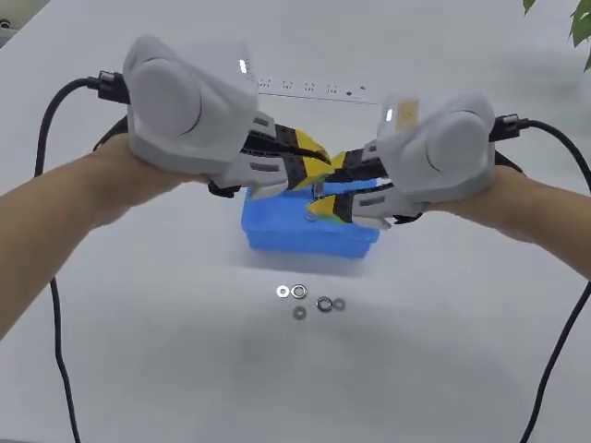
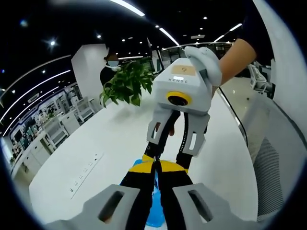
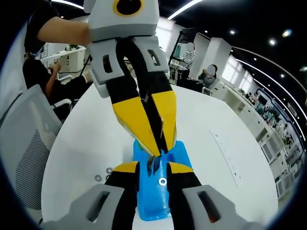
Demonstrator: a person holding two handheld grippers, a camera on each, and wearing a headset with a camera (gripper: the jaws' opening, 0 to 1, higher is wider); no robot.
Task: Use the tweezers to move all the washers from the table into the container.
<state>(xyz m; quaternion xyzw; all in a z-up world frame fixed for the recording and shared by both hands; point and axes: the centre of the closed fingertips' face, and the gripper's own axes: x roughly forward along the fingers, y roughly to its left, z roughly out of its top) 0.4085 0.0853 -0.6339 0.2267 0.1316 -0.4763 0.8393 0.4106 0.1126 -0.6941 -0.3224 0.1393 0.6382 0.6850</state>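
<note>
Washers [image 1: 298,292]: five lie loose on table [image 1: 166,360], in a small cluster just in front of container [image 1: 295,235], well apart from all fingers. One more washer [image 3: 162,181] lies inside the blue container, seen in right gripper view, just below the R fingers, not touching them. Two table washers [image 3: 98,178] show there too, left of the container.

Tweezers [image 3: 153,164]: thin dark tip stands in the narrow slit btwn the R gripper's [image 3: 153,167] yellow pads, over the container's near end. R pads are drawn close on it and look to be pinching it.

L gripper [image 3: 153,149] comes down from the top of that view, yellow fingers pressed together, tips meeting the tweezers tip. In left gripper view its own pads are nearly closed w/ a thin slit; can't tell what sits in the slit.

Head view: both grippers meet tip to tip above the container, L gripper [image 1: 319,159] from the left, R gripper [image 1: 323,208] from the right and slightly lower. Power strip [image 1: 309,89] lies beyond.
</note>
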